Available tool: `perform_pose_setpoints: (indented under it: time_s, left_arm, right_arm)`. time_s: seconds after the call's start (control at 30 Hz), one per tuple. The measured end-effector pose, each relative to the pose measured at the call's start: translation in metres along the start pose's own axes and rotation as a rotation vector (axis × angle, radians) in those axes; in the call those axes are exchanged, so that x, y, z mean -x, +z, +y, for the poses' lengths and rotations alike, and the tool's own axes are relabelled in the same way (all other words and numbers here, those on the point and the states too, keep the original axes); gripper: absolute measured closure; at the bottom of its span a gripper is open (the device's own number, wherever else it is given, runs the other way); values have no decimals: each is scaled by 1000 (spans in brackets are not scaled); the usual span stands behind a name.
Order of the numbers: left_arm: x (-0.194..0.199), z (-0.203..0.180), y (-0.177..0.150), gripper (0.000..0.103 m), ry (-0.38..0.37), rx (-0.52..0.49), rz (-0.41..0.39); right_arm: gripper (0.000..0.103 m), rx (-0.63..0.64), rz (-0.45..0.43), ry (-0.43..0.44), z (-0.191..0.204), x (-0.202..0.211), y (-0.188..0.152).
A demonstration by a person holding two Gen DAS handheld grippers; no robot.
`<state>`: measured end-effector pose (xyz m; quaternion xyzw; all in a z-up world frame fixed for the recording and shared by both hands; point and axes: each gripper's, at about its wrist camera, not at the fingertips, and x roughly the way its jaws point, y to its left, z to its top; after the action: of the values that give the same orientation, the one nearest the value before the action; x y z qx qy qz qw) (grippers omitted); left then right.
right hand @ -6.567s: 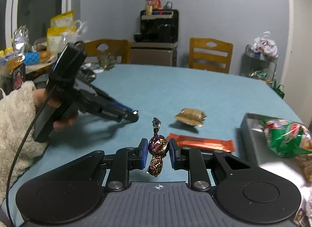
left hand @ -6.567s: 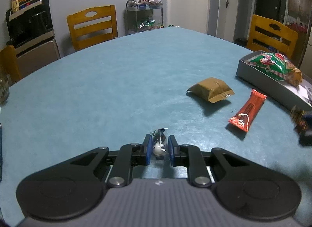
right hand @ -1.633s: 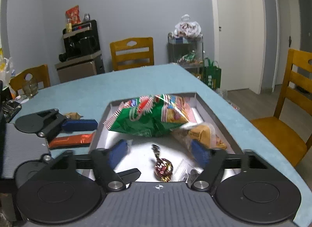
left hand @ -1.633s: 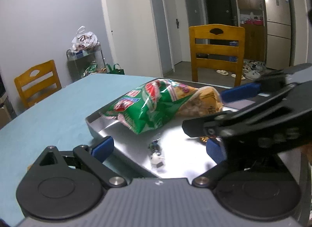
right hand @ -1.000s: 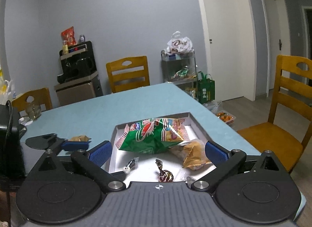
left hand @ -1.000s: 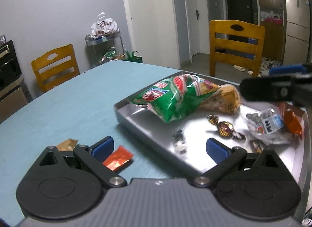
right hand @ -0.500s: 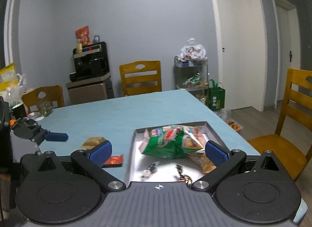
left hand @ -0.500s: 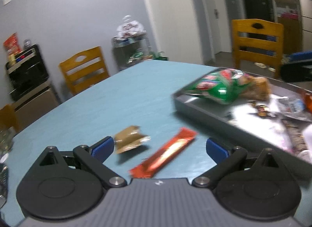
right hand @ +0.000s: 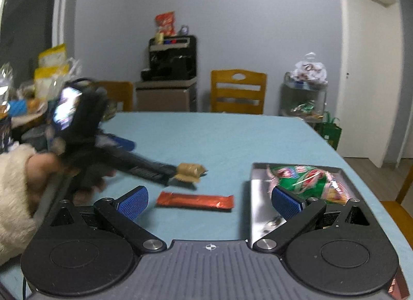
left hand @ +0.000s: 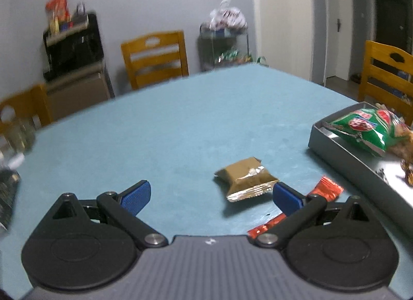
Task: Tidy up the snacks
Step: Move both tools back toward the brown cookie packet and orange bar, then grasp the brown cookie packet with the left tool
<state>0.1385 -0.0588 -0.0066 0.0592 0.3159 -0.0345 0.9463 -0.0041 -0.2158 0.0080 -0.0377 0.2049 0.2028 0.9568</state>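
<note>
While both tongs gape, grey tray holds green snack bag.

We are in a home dining room: yellow wooden slat-back chairs ring the teal-covered table, a black coffee machine sits behind it, white interior doors beyond.

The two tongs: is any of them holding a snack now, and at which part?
Neither holds anything. The left tongs and the right tongs are both open and empty; the gold packet and red bar lie on the table.
</note>
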Motion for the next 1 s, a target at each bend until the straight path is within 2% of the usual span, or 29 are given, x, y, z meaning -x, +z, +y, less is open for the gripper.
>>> perform_pose_setpoints:
  time_s: [0.4, 0.43, 0.5, 0.53, 0.6, 0.77, 0.9, 1.0]
  left_arm:
    - [-64, -36, 17, 2, 46, 87, 94]
    - [-67, -37, 17, 4, 47, 90, 99]
    - [-73, -38, 16, 19, 51, 92, 113]
    - [-74, -37, 15, 21, 41, 94, 114]
    - [-74, -34, 15, 42, 20, 114, 106]
    - [-64, -22, 10, 49, -16, 140, 98]
    - [-49, -5, 5, 50, 8, 156, 86]
    - [-34, 4, 1, 50, 44, 128, 80]
  right_arm:
    - [0, -22, 38, -13, -10, -5, -8]
    - [0, -25, 40, -14, -11, -5, -9]
    - [0, -30, 41, -14, -14, -5, -10]
    - [0, -32, 41, -12, -14, -5, -10]
    - [0, -34, 40, -8, -16, -6, -11]
    - [0, 4, 50, 1, -12, -14, -10]
    - [0, 80, 59, -2, -5, -24, -5]
    - [0, 124, 69, 35, 0, -31, -1]
